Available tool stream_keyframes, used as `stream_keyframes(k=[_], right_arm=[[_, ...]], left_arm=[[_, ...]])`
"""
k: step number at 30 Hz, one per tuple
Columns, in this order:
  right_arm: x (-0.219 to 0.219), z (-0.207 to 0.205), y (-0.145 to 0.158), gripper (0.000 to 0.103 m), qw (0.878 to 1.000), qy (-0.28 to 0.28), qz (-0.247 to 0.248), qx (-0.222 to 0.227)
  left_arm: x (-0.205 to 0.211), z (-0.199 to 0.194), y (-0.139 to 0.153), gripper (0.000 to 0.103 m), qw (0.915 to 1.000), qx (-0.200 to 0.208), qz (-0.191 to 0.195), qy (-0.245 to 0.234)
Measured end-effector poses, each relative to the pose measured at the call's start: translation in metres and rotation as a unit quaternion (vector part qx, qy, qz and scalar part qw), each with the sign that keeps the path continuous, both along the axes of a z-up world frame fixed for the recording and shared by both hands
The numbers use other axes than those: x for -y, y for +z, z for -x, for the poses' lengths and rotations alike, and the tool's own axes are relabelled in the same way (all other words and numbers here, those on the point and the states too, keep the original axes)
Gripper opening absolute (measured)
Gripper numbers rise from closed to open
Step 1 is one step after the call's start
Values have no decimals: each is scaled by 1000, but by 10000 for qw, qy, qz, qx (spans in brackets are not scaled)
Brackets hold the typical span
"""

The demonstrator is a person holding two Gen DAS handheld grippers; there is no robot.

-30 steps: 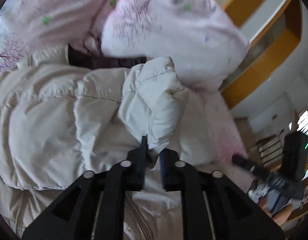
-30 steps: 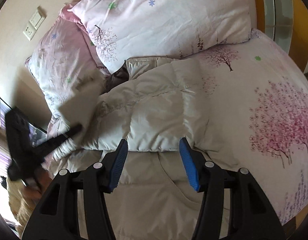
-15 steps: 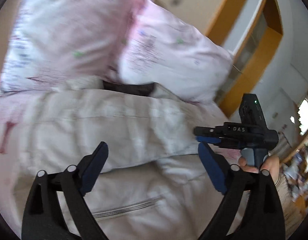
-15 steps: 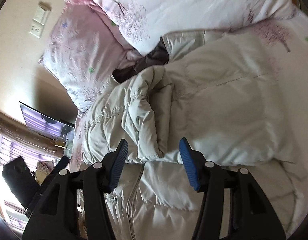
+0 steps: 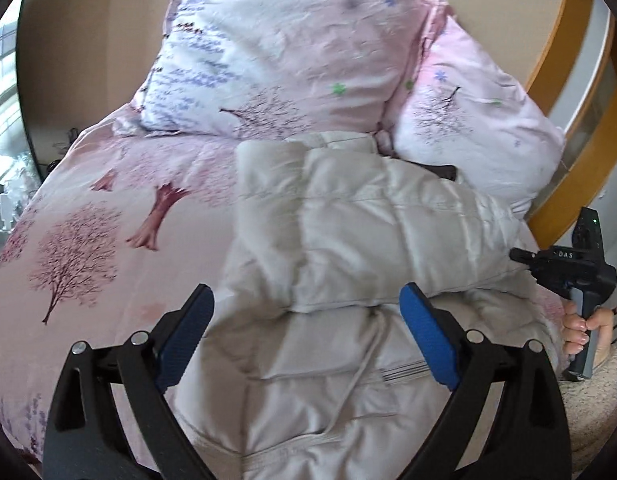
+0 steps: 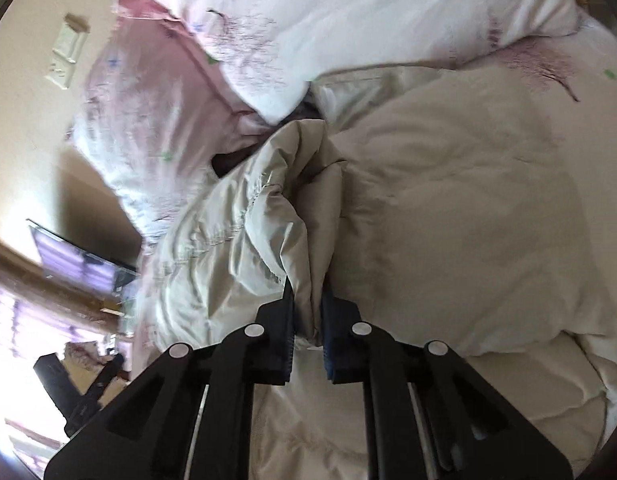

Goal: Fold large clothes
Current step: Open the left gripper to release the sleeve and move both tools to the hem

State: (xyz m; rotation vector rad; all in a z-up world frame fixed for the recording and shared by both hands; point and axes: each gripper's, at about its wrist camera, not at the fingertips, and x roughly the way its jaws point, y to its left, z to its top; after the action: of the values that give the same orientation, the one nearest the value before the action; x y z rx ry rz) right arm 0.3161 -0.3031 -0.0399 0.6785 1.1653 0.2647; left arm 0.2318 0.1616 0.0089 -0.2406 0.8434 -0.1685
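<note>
The cream quilted puffer coat (image 5: 348,240) on the bed (image 5: 108,240) looks partly folded, one sleeve across its body. The right hand-held gripper (image 6: 308,312) is clamped on the other sleeve (image 6: 268,216), not yet laid over; the left hand-held gripper (image 5: 304,320) gapes empty.

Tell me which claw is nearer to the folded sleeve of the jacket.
Right. The right claw is shut on the sleeve; the left claw hovers open above the jacket.

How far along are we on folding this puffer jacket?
Done: one sleeve already lies folded across the jacket body on the bed. In hand: the right tool is shut on the other sleeve, bunched upright; the left tool hangs open, holding nothing. Left: lay that sleeve across, then probably fold the body.
</note>
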Motion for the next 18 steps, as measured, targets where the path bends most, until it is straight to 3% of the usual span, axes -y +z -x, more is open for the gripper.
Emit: stream_keyframes(k=[5,8,13,15,18], right_arm=[[-11,-8,-21,14,9978,134,499,-410],[-9,-1,-5,25,9976,181,600,-292],[24,29,26,64,9987,78,455,199],[48,45,33,64,9982,-89,477,353],[84,68,36,67,9968,-406,513,451]], left_arm=[[-6,3,-6,101,9997,-116,-174,95],[-10,11,-4,101,9989,-137,-409,170],[-22,37,-4,101,9937,130,-1037,398],[-26,50,-5,101,9925,334,-1135,305],[-37,71,-12,101,9942,290,-1023,146]])
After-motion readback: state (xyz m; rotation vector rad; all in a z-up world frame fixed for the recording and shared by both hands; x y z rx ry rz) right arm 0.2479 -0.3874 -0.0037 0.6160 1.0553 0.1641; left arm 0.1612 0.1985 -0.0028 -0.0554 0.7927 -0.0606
